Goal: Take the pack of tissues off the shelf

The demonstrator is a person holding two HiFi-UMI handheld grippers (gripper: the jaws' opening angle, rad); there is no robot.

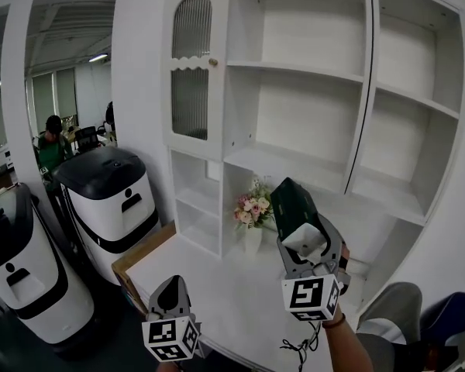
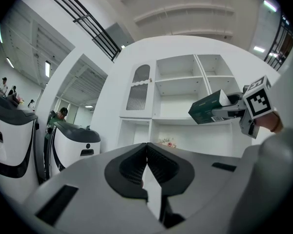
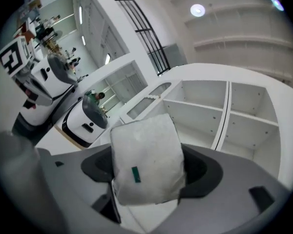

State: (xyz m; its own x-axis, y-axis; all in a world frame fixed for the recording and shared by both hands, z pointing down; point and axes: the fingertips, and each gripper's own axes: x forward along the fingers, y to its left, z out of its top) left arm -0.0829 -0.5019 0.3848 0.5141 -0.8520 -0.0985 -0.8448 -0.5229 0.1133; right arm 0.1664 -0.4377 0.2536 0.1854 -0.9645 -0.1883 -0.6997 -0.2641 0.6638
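Progress looks very good here: the pack of tissues (image 1: 294, 208) is off the shelf (image 1: 294, 72) and up in the air, out in front of the open compartments and above the white tabletop (image 1: 217, 285). The right claw (image 1: 308, 242) is clenched on it, jaws set wide on either side. The right gripper view is filled by the pack's pale wrapped end, sitting square between the pads. Over in the left gripper view you get the dark green side of the pack with its barcode patch, and it touches nothing but the claw.

The left claw (image 2: 147, 165) hangs low at the near edge of the tabletop, jaws pressed together with nothing between them, taking no part in this. The open compartments in view show nothing else on them. A small vase of flowers (image 1: 252, 208) stands by the shelf's lower part, below and left of the pack and apart from it. Two white machines with black tops (image 1: 108, 196) stand off to the left, well clear of the action.

So my call: the lift-off is done and the main step is in the bag. What's left, if anything, is drawing the pack clear toward the person and perhaps setting it down, though the task names no landing spot. The grip looks centred and firm from here, but that soft wrap could give a little under the pads.
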